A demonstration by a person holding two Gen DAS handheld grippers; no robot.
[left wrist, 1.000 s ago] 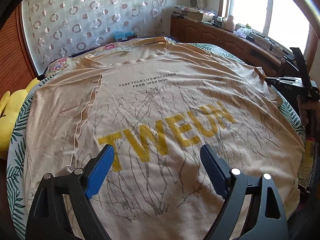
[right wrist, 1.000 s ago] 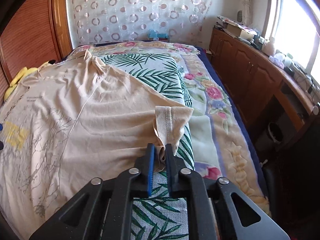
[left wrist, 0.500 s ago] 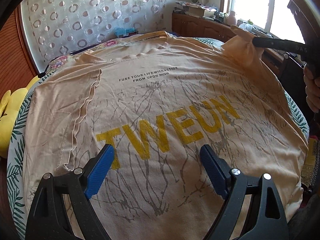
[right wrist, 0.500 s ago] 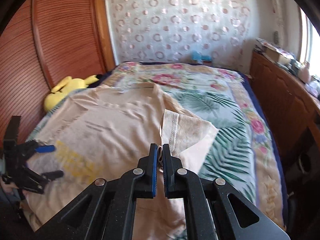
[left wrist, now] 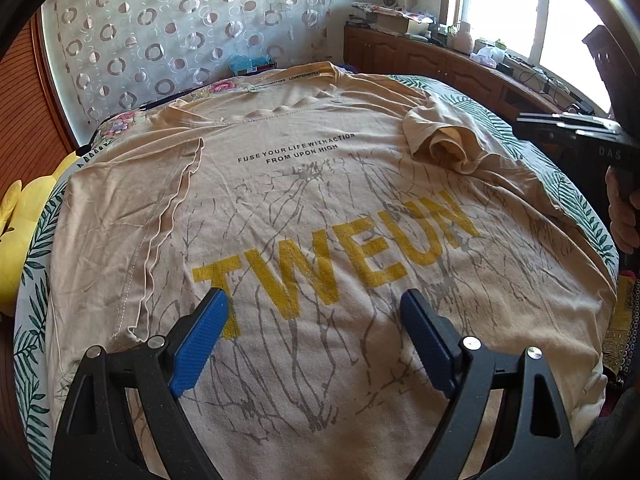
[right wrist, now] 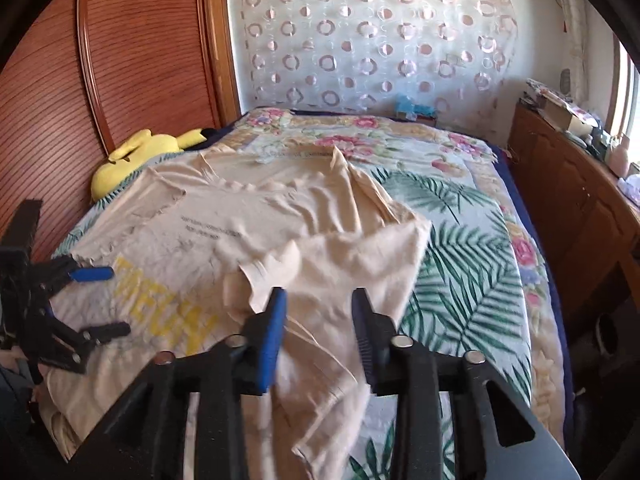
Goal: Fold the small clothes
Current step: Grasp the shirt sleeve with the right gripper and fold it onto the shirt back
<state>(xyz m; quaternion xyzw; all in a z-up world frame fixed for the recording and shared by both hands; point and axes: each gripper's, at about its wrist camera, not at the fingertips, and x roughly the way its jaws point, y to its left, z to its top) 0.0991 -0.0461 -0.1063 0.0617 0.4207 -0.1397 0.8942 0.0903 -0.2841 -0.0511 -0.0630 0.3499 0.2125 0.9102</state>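
Note:
A beige T-shirt (left wrist: 320, 208) with yellow lettering lies spread face up on the bed. Its right sleeve (left wrist: 440, 142) is folded inward and rests crumpled on the chest. My left gripper (left wrist: 315, 304) hovers open over the lower print, nothing between its blue pads. In the right wrist view my right gripper (right wrist: 318, 308) hangs just above the folded sleeve (right wrist: 352, 256); its jaws are opening and no cloth is pressed between the pads. The left wrist view shows the right gripper (left wrist: 524, 122) side-on at the right edge, held by a hand (left wrist: 622, 208).
A leaf and flower bedspread (right wrist: 460, 264) lies bare to the right of the shirt. A yellow plush toy (right wrist: 132, 156) sits by the wooden wardrobe door (right wrist: 80, 80). A cluttered wooden cabinet (right wrist: 580, 208) runs along the bed's right side under the window.
The right gripper carried the sleeve up and inward over the shirt, then its jaws parted and the sleeve dropped onto the chest. The left gripper stayed put.

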